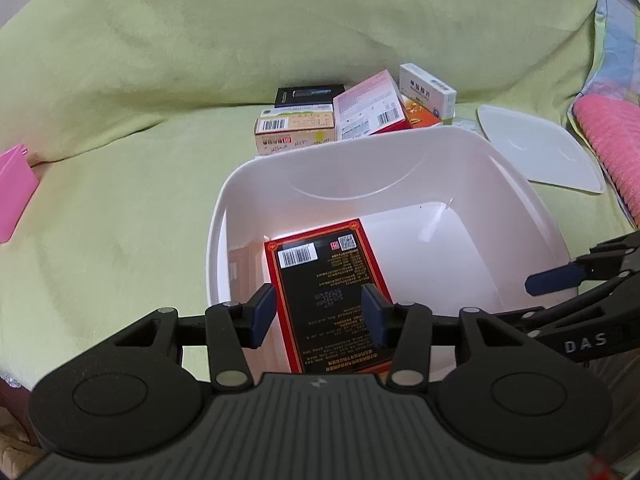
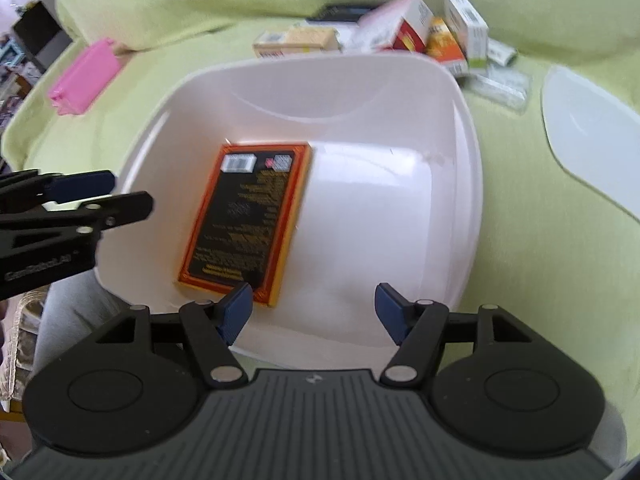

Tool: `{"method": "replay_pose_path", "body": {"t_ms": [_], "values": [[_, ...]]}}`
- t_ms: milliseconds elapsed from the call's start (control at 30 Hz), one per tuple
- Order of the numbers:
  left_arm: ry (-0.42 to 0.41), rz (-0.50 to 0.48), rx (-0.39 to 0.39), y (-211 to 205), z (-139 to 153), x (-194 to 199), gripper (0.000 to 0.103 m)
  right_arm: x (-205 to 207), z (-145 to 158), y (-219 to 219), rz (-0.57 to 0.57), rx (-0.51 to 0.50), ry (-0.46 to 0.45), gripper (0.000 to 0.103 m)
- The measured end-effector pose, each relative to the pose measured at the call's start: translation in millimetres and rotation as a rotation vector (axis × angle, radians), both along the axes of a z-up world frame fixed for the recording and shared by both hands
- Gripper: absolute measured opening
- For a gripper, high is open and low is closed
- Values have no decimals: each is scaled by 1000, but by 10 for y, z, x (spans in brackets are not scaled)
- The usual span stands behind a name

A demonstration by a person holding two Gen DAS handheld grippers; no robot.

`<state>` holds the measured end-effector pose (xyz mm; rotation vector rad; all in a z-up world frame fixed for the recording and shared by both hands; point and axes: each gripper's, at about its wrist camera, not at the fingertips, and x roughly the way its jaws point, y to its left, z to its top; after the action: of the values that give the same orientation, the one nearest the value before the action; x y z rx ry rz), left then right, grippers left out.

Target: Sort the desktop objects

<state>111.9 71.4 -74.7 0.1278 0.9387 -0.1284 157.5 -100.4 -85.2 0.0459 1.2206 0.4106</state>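
A red-and-black box (image 1: pixel 328 296) (image 2: pixel 248 216) lies flat, barcode side up, on the floor of a white plastic bin (image 1: pixel 400 152) (image 2: pixel 468 168), toward its left side. My left gripper (image 1: pixel 318 312) (image 2: pixel 100 196) hovers open over the bin's near-left rim; the box shows between its blue pads (image 1: pixel 262 312) but lies loose below them. My right gripper (image 2: pixel 314 308) (image 1: pixel 560 280) stands open over the bin's near rim with nothing between its fingers. Behind the bin is a pile of several medicine boxes (image 1: pixel 368 108) (image 2: pixel 404 28).
Everything rests on a light green blanket (image 1: pixel 120 208) (image 2: pixel 540 220) with a cushion behind. A white lid (image 1: pixel 536 152) (image 2: pixel 592 128) lies right of the bin. A pink case (image 1: pixel 14 192) (image 2: pixel 84 76) sits at the left, and pink knit fabric (image 1: pixel 612 144) at the far right.
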Motion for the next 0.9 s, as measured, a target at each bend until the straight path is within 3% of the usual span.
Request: {"method": "replay_pose_path", "body": {"t_ms": [167,900], "values": [[-25,-9,6,15,76,47,61,81,68,-23,21,38,-46,75],[-22,-73,7,-102,38,546,70,635,93,-444,-84,156,-85,82]]}}
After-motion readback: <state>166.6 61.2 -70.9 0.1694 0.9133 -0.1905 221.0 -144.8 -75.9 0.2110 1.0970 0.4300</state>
